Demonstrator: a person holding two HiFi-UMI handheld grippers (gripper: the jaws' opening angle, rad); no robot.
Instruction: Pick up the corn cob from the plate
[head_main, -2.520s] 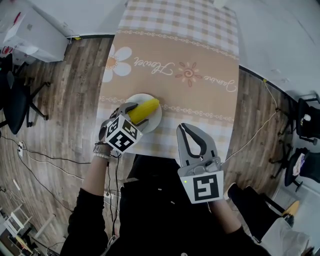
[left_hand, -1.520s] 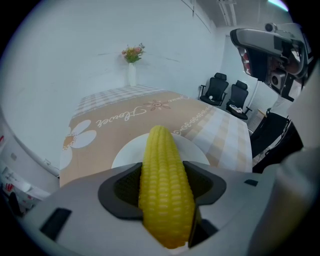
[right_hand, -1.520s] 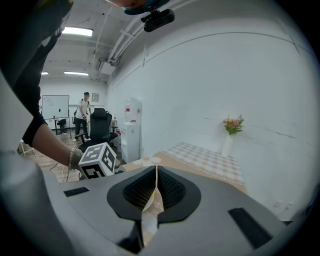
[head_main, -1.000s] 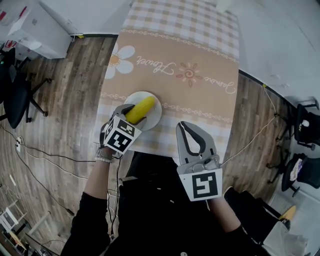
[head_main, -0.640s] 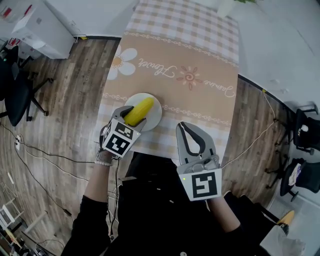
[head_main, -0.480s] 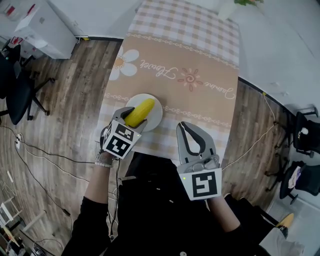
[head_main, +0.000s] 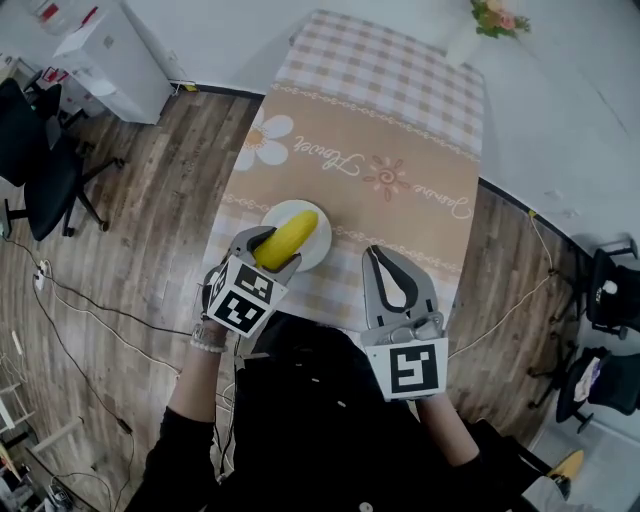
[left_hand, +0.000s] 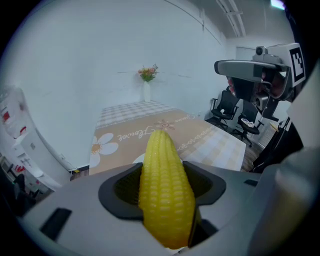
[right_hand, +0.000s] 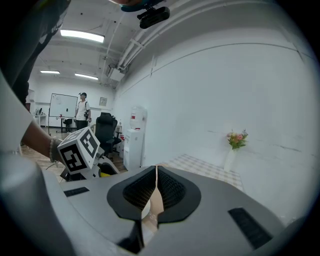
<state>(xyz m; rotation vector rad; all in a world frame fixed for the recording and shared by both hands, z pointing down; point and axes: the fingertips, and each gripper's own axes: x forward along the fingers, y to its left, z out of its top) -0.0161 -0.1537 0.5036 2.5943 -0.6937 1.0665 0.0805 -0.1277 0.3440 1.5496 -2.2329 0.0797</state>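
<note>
A yellow corn cob (head_main: 288, 237) is clamped between the jaws of my left gripper (head_main: 272, 251), its tip pointing out over the white plate (head_main: 314, 249) on the tan tablecloth. In the left gripper view the corn cob (left_hand: 165, 187) stands up between the dark pads, with my left gripper (left_hand: 165, 182) shut on it and a sliver of plate (left_hand: 133, 160) behind. I cannot tell whether the cob still touches the plate. My right gripper (head_main: 380, 258) hovers at the table's near edge, right of the plate, shut on nothing. The right gripper view shows the pads of my right gripper (right_hand: 156, 170) pressed together.
The table (head_main: 400, 130) carries a flower-print cloth, with a vase of flowers (head_main: 495, 20) at its far end. Office chairs (head_main: 40, 160) and a white cabinet (head_main: 110, 50) stand on the wood floor at left; cables trail there. A person (right_hand: 80, 112) stands far off.
My left gripper stays shut on the corn over the plate's near side. The head view has tilted, bringing the table's far end and the vase into sight. My right gripper has barely moved.
</note>
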